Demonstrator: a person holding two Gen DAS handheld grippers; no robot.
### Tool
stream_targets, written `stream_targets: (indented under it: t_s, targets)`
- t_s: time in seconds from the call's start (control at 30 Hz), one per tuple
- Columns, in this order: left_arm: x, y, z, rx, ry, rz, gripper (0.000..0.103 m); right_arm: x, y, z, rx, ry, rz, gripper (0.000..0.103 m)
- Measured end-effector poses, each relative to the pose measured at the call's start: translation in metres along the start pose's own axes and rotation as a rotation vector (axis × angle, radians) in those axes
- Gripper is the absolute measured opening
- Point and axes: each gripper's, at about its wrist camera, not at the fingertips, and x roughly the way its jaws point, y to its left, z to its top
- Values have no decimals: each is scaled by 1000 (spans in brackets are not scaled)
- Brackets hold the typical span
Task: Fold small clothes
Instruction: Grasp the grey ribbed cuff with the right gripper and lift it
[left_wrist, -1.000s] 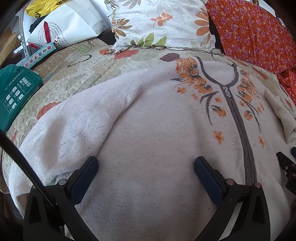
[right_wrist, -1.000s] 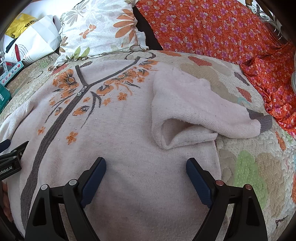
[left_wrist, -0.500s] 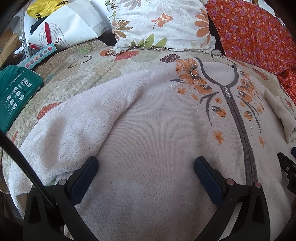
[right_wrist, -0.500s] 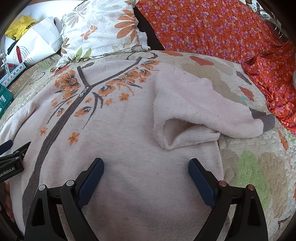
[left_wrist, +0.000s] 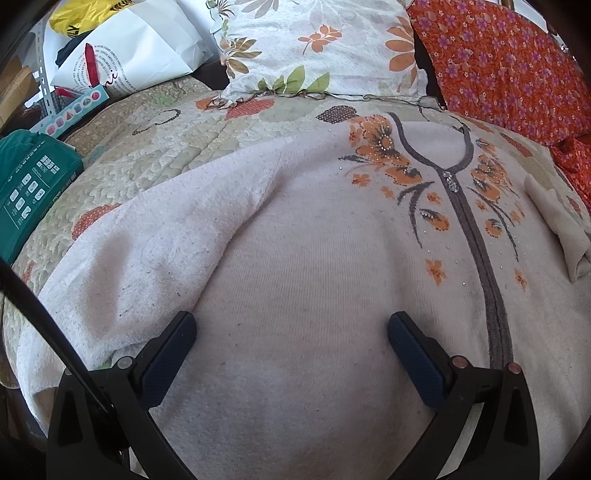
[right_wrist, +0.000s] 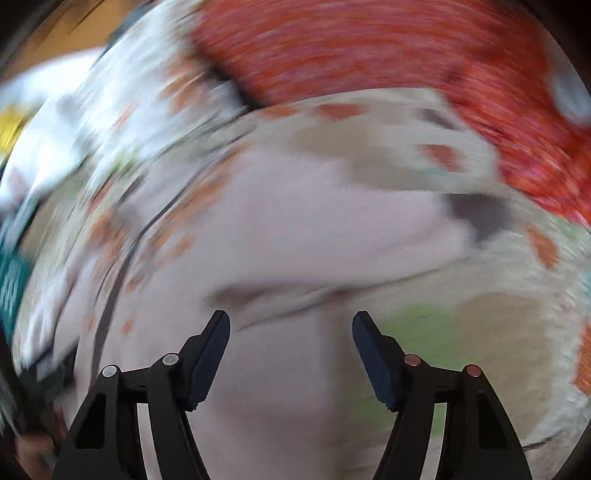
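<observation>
The left wrist view is bright and sharp, lit by soft daylight. The pale sweater (left_wrist: 303, 295) shows its knit clearly, with only faint shadows in its folds. Around the sweater, things bend and curve, and the corners go black. The right wrist view is badly smeared all around the sweater (right_wrist: 295, 229). Only the black fingers (right_wrist: 207, 362) below it look sharp.

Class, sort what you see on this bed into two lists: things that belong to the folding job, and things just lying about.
Belongs to the job:
- cardigan
- its folded sleeve
- left gripper
- right gripper, jaws just been closing, nothing between the fingers

Just lying about:
- floral pillow
- orange cloth
- quilt
- green box
- white bag
</observation>
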Motion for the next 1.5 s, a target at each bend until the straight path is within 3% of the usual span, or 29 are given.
stream_targets:
  t_s: [0.13, 0.27, 0.33, 0.37, 0.4, 0.53, 0.67, 0.8, 0.87, 0.93, 1.07, 1.2, 1.33, 1.5]
  targets:
    - [0, 1, -1, 0, 0, 2, 103, 8, -92, 27, 313, -10, -106, 73]
    - [0, 0, -1, 1, -2, 3, 103, 27, -143, 44, 542, -30, -11, 71]
    - [1, 1, 0, 1, -4, 6, 103, 37, -148, 50, 580, -41, -28, 49]
    - [0, 1, -1, 1, -1, 4, 103, 38, -147, 54, 570, -38, -54, 17]
    - [1, 1, -1, 0, 1, 5, 103, 41, -146, 56, 561, -20, -58, 9]
    - [1, 3, 4, 5, 46, -4, 103, 8, -149, 59, 516, -72, -48, 8]
    - [-4, 14, 12, -37, 119, -103, 103, -58, -178, 56, 430, -147, -226, 8]
    - [-6, 33, 15, -128, 135, -157, 103, -106, -233, 58, 492, -189, -411, 8]
    - [-5, 42, 17, -155, 146, -173, 103, -123, -254, 53, 535, -199, -443, 8]
    - [-7, 48, 19, -170, 143, -187, 103, -134, -266, 46, 586, -210, -416, 8]
    - [-16, 63, 29, -205, 116, -192, 103, -136, -255, 47, 569, -218, -395, 8]
    - [-27, 90, 52, -252, 72, -185, 103, -123, -212, 61, 516, -205, -281, 8]
    - [-42, 125, 89, -288, 0, -135, 103, -96, -131, 88, 379, -171, -132, 8]
    - [-54, 163, 113, -244, -124, 24, 103, -42, 6, 101, 234, -90, 120, 8]
